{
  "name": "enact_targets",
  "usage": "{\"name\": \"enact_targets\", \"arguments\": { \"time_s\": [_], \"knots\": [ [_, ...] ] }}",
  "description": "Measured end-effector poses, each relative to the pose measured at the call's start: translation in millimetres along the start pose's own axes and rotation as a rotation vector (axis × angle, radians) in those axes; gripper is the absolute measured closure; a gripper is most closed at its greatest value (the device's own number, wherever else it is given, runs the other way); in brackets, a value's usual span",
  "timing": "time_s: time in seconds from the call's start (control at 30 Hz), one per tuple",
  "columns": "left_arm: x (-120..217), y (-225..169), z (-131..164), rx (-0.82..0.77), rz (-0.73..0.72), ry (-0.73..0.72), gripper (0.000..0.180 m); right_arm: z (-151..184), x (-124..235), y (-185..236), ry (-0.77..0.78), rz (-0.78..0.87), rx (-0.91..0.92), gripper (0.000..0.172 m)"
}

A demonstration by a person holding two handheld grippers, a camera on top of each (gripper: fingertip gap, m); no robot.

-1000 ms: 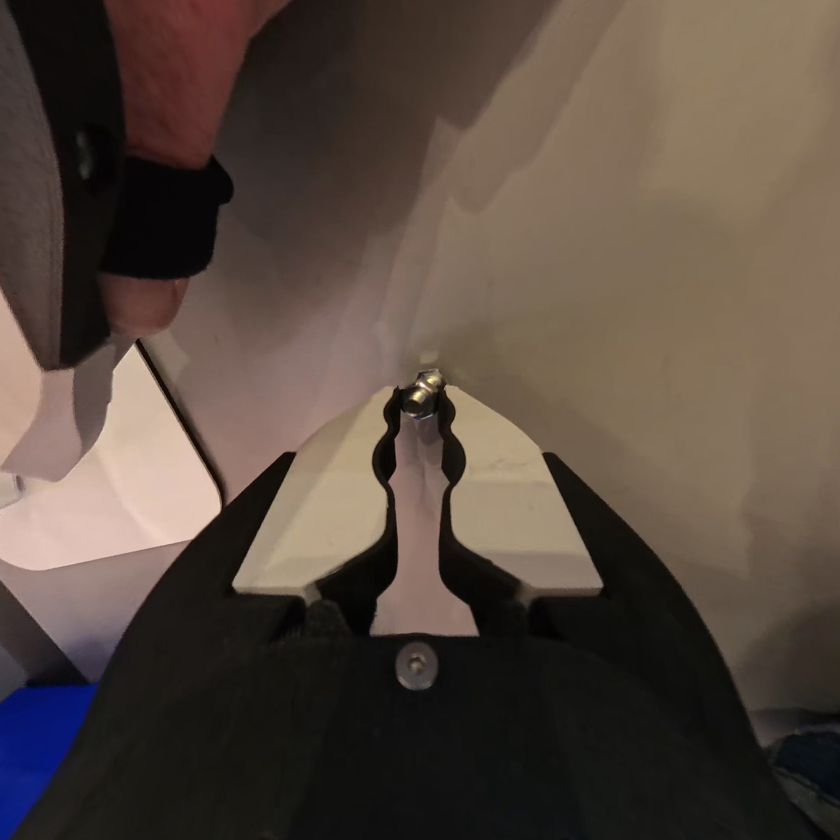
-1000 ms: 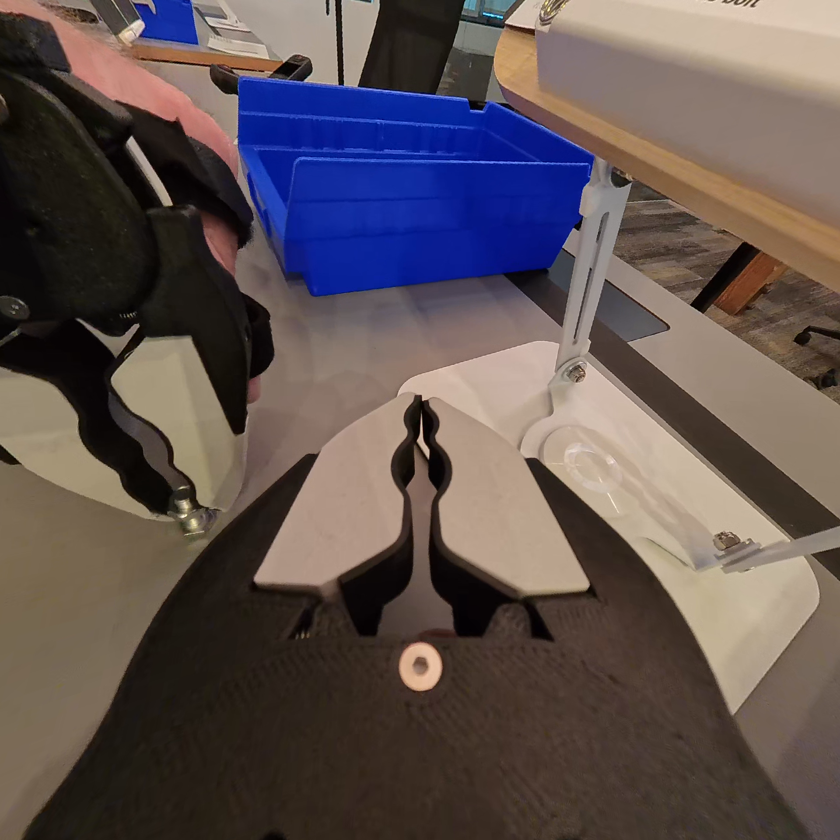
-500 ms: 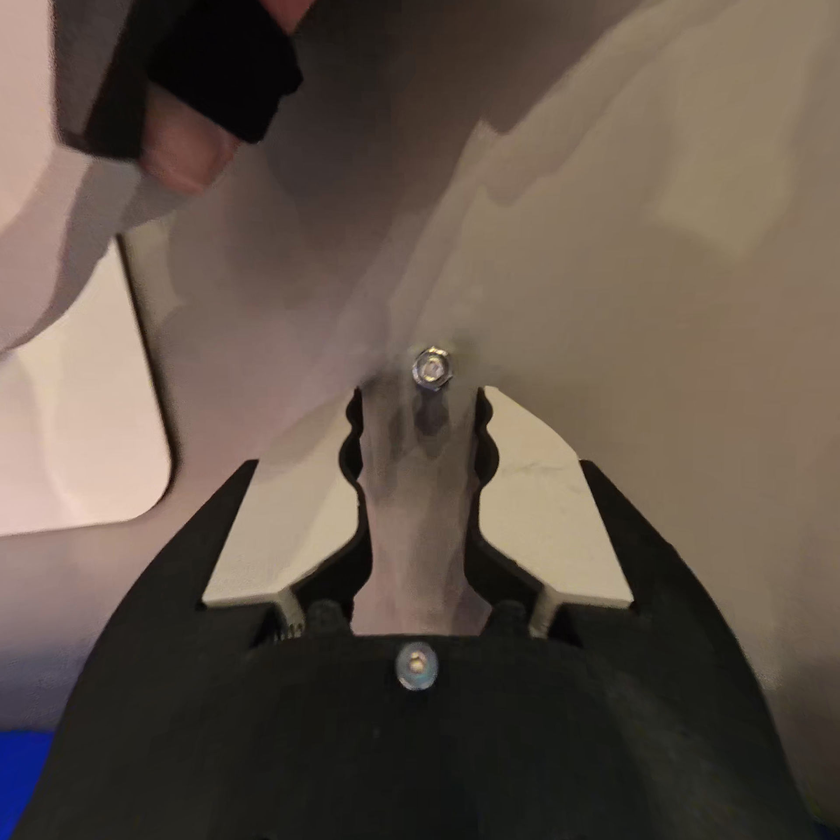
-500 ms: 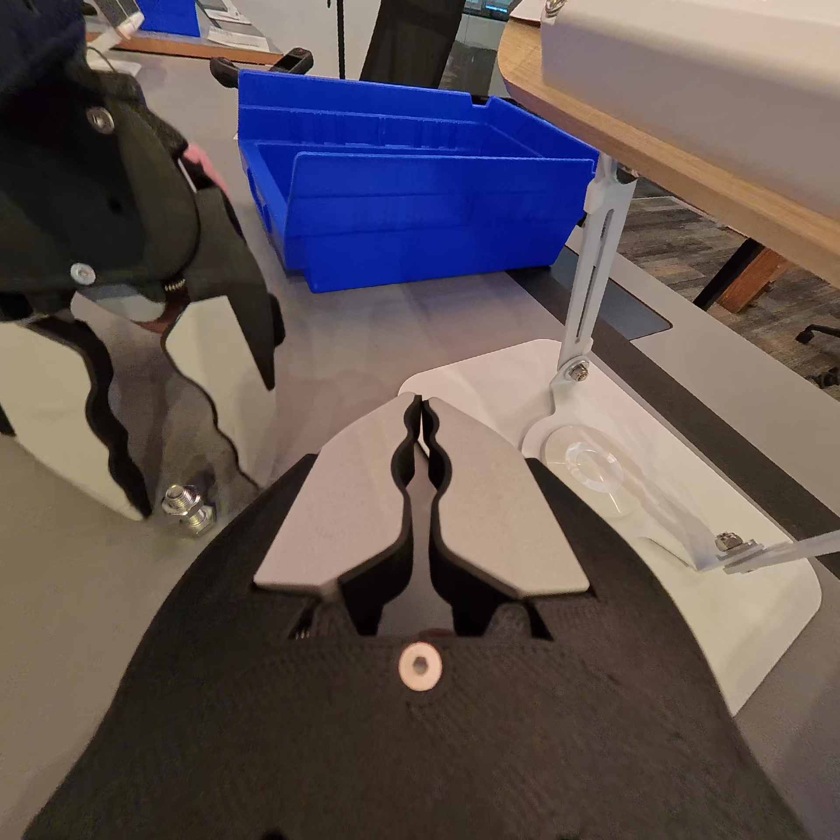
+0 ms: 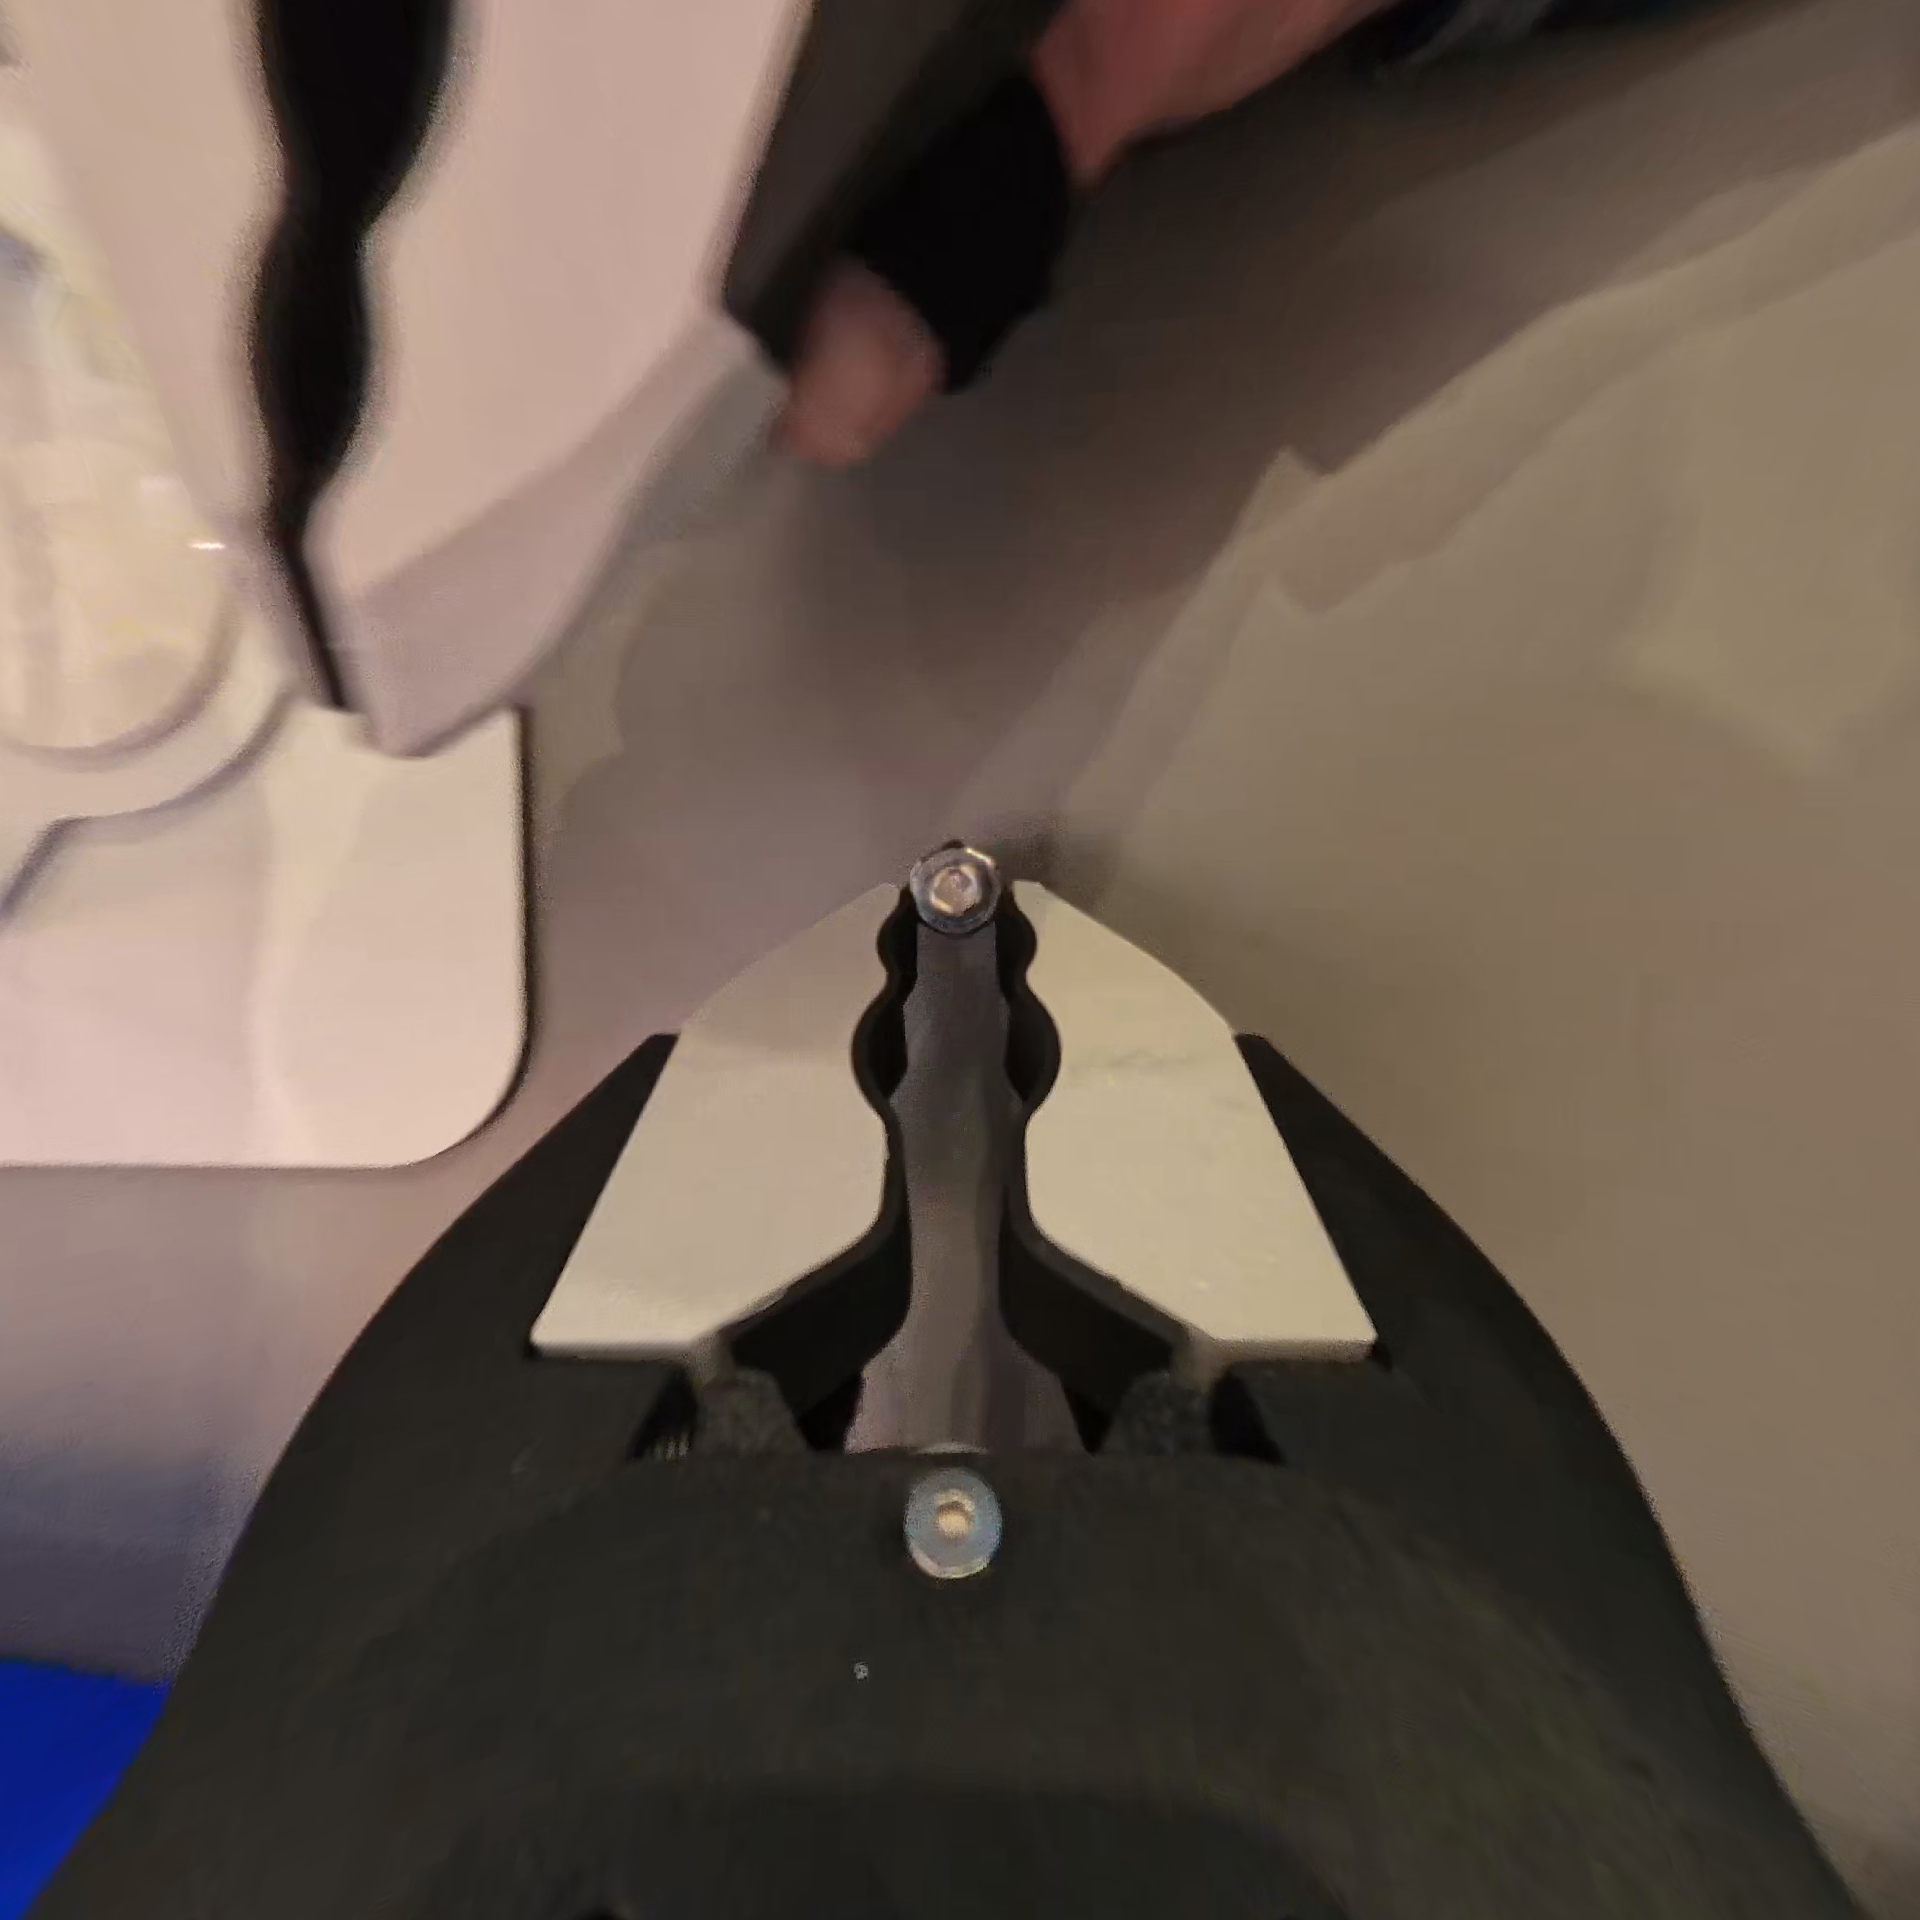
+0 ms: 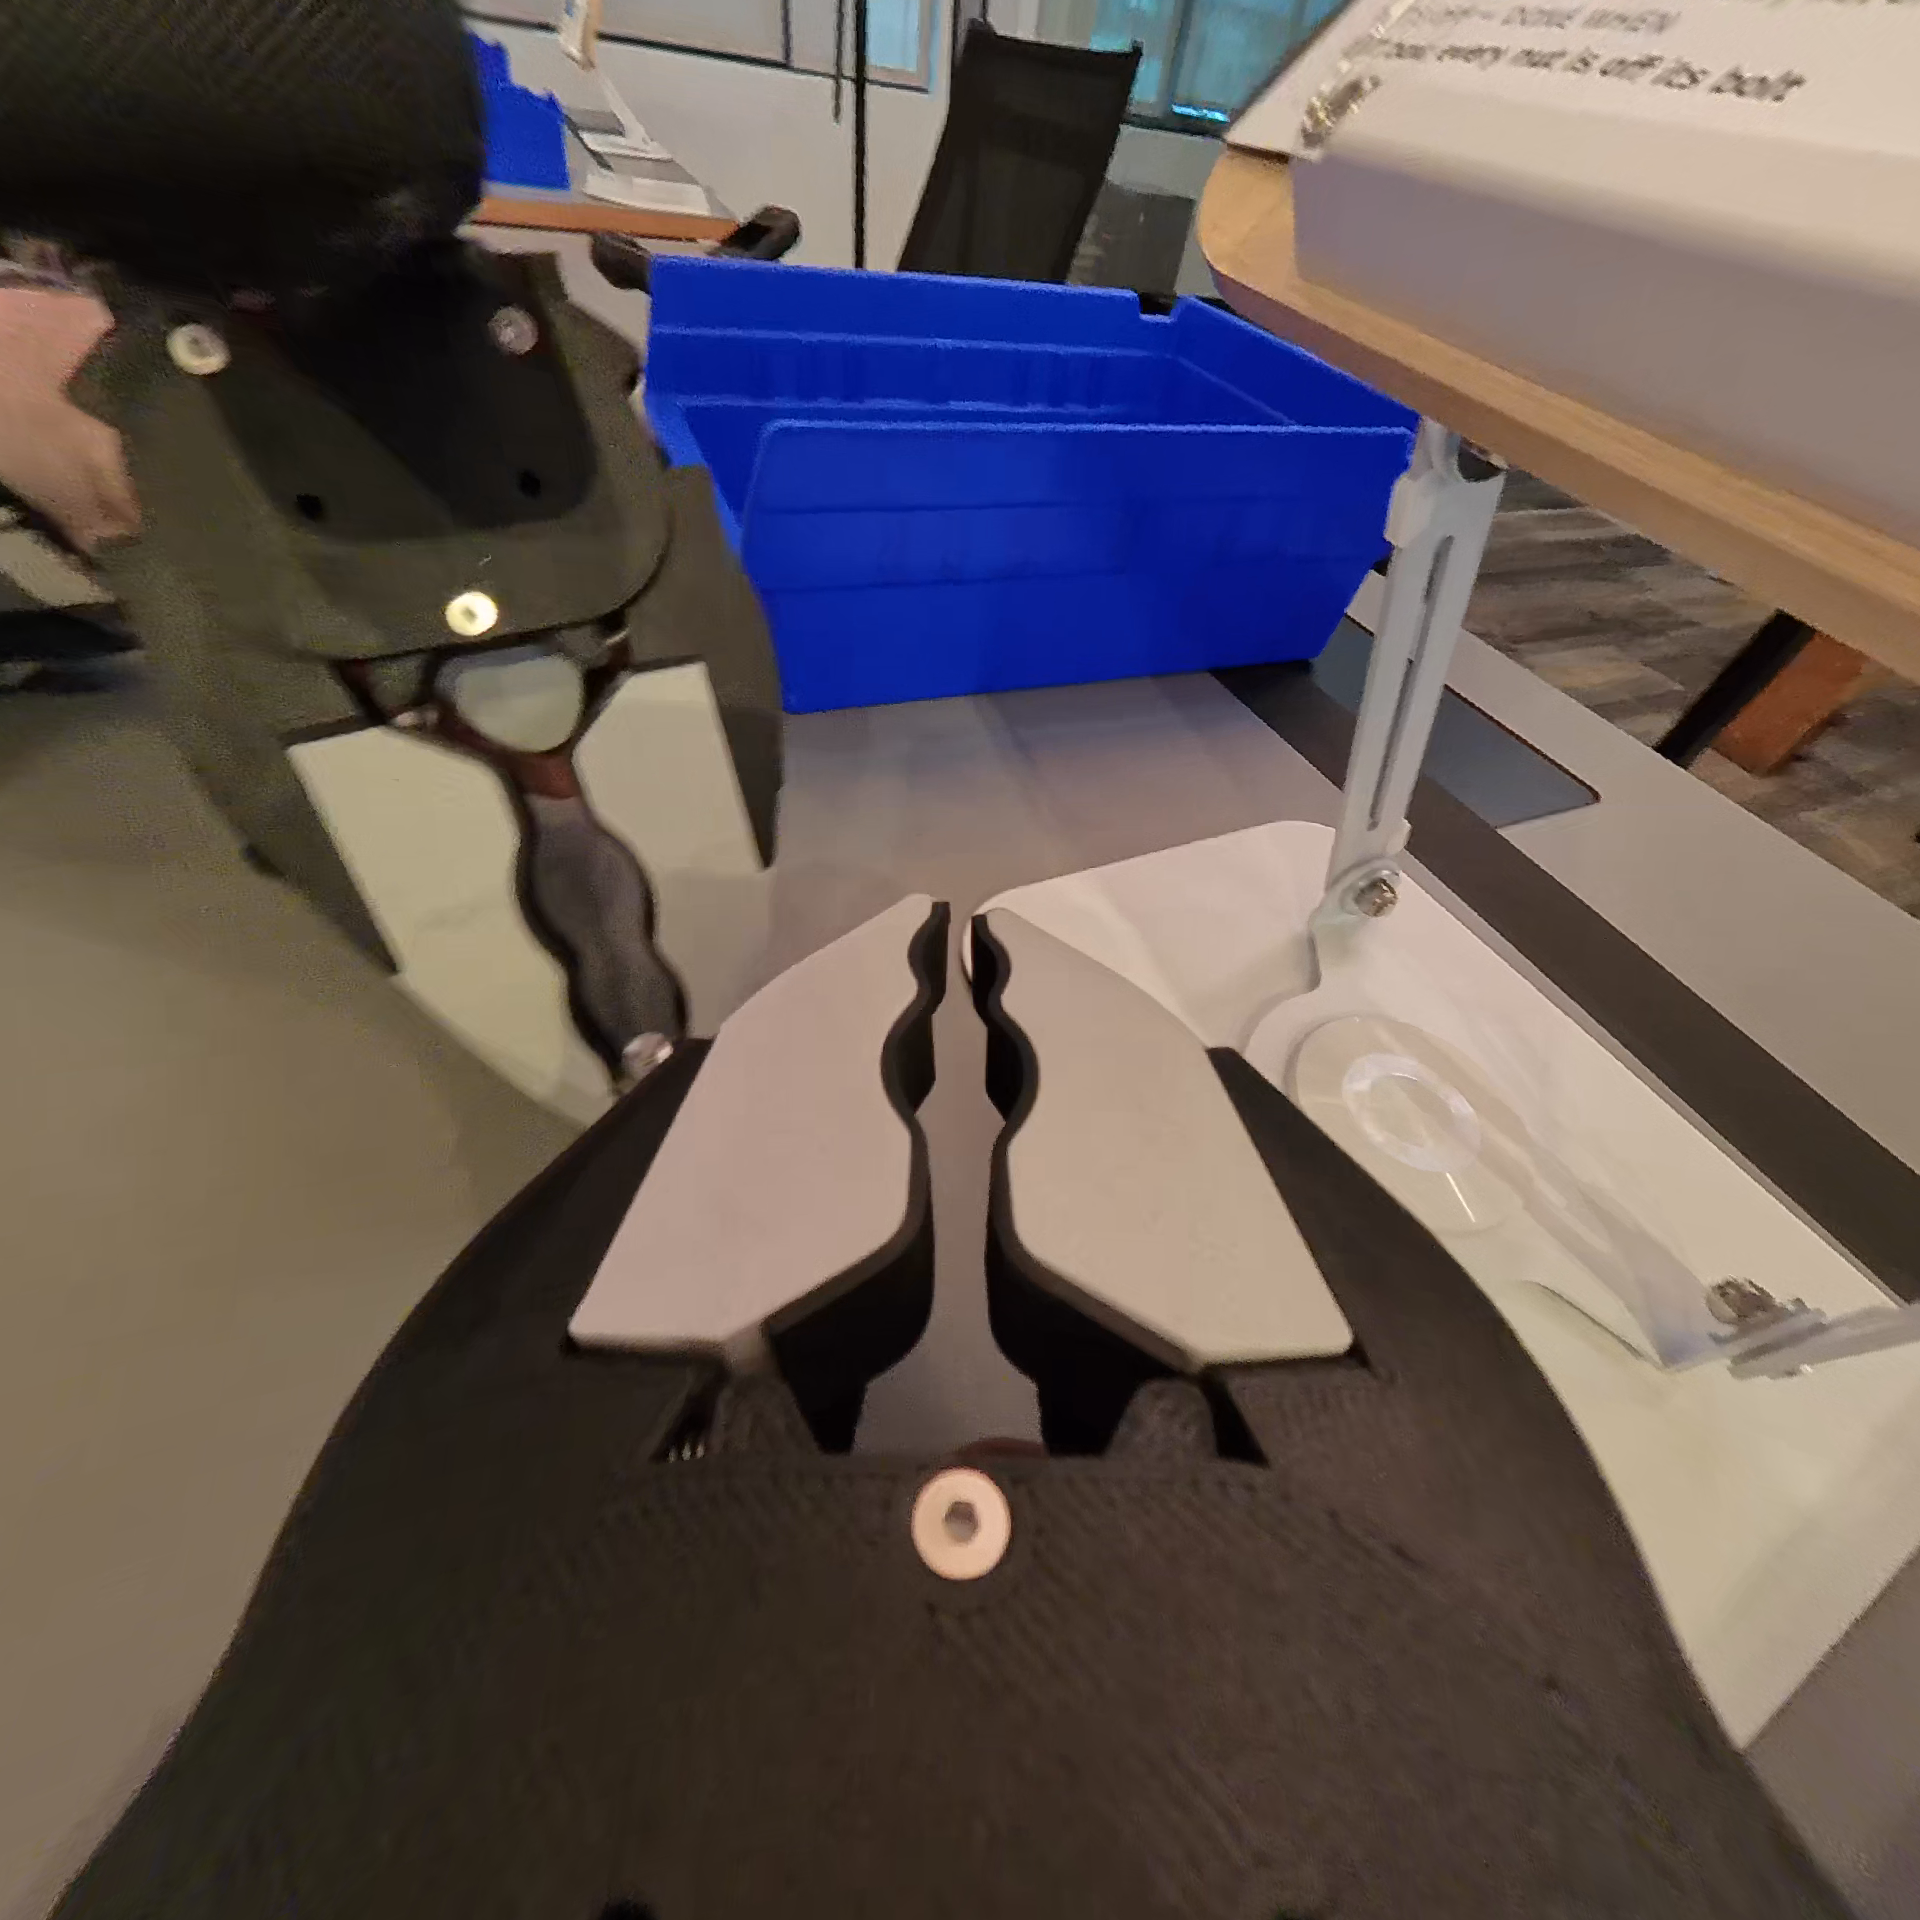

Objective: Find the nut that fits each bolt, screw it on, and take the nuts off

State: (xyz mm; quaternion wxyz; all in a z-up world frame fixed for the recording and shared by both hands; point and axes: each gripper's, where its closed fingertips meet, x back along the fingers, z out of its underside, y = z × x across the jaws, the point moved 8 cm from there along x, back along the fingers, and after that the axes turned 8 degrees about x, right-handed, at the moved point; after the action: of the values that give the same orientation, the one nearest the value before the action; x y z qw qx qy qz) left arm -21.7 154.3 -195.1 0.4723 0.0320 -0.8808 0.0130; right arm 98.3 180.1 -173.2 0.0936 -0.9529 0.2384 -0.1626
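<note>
Bolt (image 5: 954, 891): nut on it, on grey surface (image 5: 1455, 727), pinched at left claw (image 5: 954, 914) tips.
Right claw (image 6: 961, 925): narrow gap, holding nothing.
Bin (image 6: 1039, 520): blue, behind.

A grey table (image 6: 260, 1195) carries a blue bin (image 6: 1039, 540); nearer than the bin lies a white base plate (image 6: 1714, 1507).

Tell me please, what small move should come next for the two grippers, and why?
Probably bring the right gripper over to the bolt with its nut and grip the free end. The left gripper has its fingertips closed on that silver piece just above the grey table, while the right one is slightly open, holds nothing and is close by.
</note>
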Motion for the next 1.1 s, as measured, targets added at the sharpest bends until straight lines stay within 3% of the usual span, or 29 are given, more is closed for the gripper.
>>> {"name": "enact_targets", "arguments": {
  "time_s": [0.2,0.33,0.57,1.1],
  "knots": [
    [23.6,20.4,-8.8,0.0,-0.335,-0.007,0.166,-4.3,-2.4,7.6,-0.027,-0.07,-0.035,0.159],
    [26.2,17.7,-15.4,-0.087,-0.489,0.028,0.166,-5.3,-6.5,10.5,-0.007,-0.085,-0.085,0.159],
    [21.2,13.9,-21.2,-0.143,-0.597,0.039,0.166,-8.0,-7.4,13.4,-0.034,-0.124,-0.123,0.154],
    [12.7,9.2,-28.1,-0.268,-0.897,0.06,0.166,-5.8,-8.8,8.0,-0.003,-0.045,-0.241,0.156]
  ]
}}
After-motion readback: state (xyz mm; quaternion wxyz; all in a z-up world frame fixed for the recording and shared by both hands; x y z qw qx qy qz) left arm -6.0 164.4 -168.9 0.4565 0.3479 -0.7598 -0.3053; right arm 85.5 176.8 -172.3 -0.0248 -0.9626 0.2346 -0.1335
